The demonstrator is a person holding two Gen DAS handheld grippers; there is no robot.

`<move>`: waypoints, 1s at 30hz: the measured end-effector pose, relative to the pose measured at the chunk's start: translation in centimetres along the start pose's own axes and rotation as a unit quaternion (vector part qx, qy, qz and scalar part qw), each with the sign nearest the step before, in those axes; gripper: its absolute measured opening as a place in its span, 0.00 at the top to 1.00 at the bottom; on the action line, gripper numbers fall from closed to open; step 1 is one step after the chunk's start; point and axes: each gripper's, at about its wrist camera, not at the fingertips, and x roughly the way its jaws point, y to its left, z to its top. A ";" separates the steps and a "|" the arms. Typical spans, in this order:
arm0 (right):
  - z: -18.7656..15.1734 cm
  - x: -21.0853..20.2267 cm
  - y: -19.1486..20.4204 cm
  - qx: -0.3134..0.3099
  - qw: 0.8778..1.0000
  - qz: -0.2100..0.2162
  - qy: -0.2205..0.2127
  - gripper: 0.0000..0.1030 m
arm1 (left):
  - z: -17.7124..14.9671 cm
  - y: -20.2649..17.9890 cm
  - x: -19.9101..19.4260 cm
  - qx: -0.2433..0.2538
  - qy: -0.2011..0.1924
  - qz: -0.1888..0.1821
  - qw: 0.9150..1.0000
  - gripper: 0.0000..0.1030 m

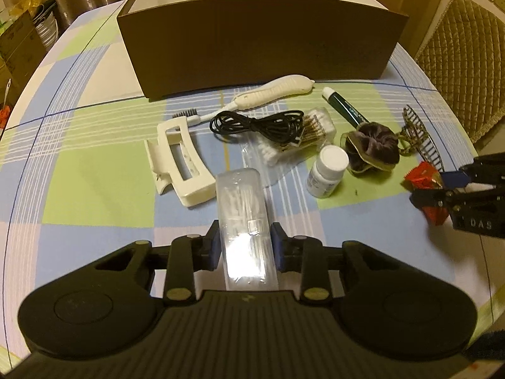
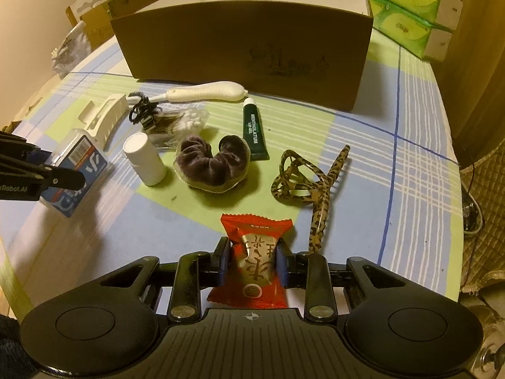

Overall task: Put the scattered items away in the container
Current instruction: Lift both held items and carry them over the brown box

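Observation:
My left gripper [image 1: 244, 246] is shut on a clear plastic box of cotton swabs [image 1: 244, 214], held above the table; the same box shows its blue label in the right wrist view [image 2: 74, 170]. My right gripper [image 2: 254, 262] is shut on a red snack packet [image 2: 255, 252], seen at the right in the left wrist view [image 1: 424, 178]. The open brown cardboard box [image 1: 258, 44] stands at the back of the table [image 2: 246, 34]. In front of it lie a white brush [image 1: 274, 91], black cable [image 1: 255, 124], white hair claw [image 1: 181, 164], pill bottle [image 1: 328, 170], dark scrunchie [image 1: 372, 148] and green tube [image 1: 345, 107].
A leopard-print hair claw [image 2: 303, 180] lies right of the scrunchie. A bag of cotton buds [image 1: 303, 135] lies under the cable. Green tissue packs [image 2: 407, 9] stand behind the box at the right. A quilted chair [image 1: 464, 60] is beyond the table's right edge.

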 end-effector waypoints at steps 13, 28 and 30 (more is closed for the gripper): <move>1.3 -1.6 0.4 0.034 0.999 0.013 -0.005 0.75 | 0.6 0.6 -2.6 0.028 -0.002 -0.001 1.000 0.74; 9.4 -4.8 0.8 0.006 0.997 0.041 -0.062 0.74 | 5.9 2.0 -6.0 0.055 -0.050 -0.041 0.996 0.74; 11.2 -5.3 0.8 -0.002 0.996 0.038 -0.079 0.74 | 7.3 2.3 -6.2 0.058 -0.059 -0.051 0.995 0.74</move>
